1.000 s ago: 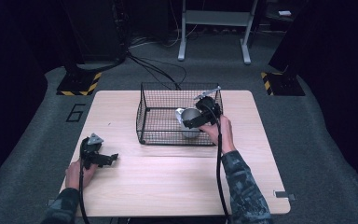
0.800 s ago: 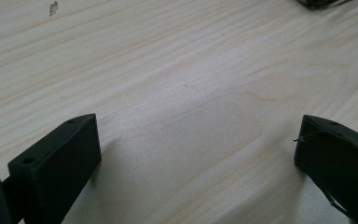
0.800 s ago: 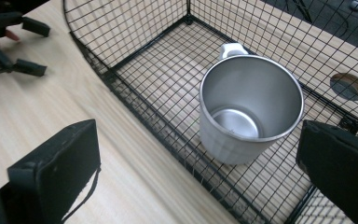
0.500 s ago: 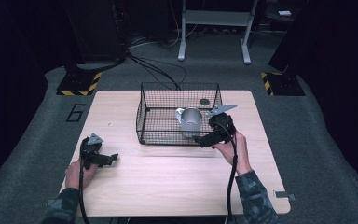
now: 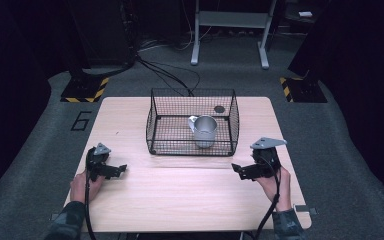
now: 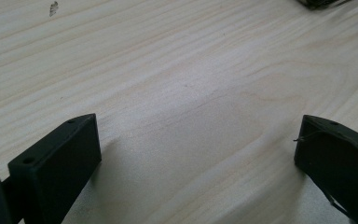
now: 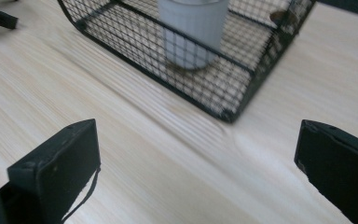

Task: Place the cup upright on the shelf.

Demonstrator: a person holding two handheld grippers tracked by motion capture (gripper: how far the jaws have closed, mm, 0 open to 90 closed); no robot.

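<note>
High view, metal cup (image 5: 205,130) upright in wire basket (image 5: 155,117)

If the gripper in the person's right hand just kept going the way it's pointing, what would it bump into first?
Probably the wire basket. The right gripper, jaws wide open, looks across bare table at the basket's near wall, with the metal cup standing inside behind the mesh. It tilts downward, though, so it might touch the tabletop first.

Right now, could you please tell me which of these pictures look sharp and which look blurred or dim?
High view: dark surroundings, the light wooden table brightly lit, slightly soft. Left gripper view: wood grain sharp, a soft shadow beside the near jaw. Right gripper view: the black wire mesh basket and the silver metal cup are smeared.
</note>
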